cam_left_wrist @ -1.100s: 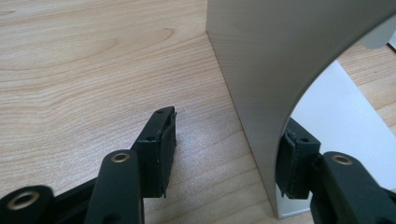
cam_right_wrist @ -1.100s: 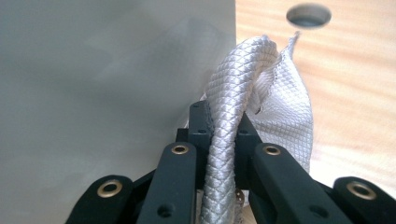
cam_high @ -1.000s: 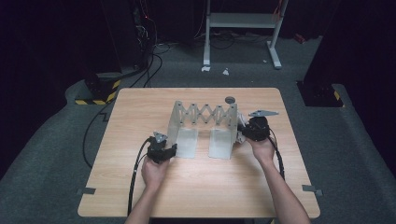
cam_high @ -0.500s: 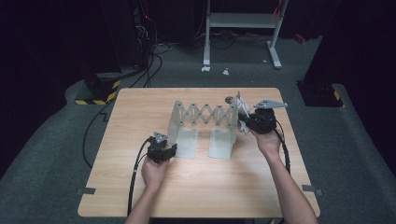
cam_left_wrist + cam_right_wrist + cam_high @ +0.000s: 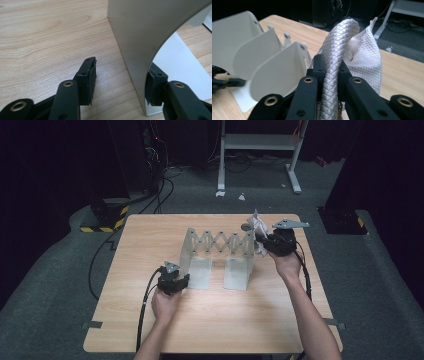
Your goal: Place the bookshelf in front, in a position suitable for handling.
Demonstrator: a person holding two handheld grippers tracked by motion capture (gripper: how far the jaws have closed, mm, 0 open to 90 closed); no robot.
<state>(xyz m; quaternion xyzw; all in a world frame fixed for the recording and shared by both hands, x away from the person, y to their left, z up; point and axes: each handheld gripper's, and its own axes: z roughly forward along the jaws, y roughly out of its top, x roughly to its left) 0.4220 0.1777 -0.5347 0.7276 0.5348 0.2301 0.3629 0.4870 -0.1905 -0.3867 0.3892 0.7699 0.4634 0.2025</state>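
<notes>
A lab: dark equipment racks (image 5: 135, 155), floor cables (image 5: 165, 185), hazard-striped tape (image 5: 102, 226) around a lone wooden table (image 5: 150, 250).

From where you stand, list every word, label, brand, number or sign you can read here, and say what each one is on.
No readable text: the expanding metal rack, the quilted cloth and the wooden table carry no words, labels or numbers.
A sign without words: yellow and black hazard stripes on the floor beside the table.
</notes>
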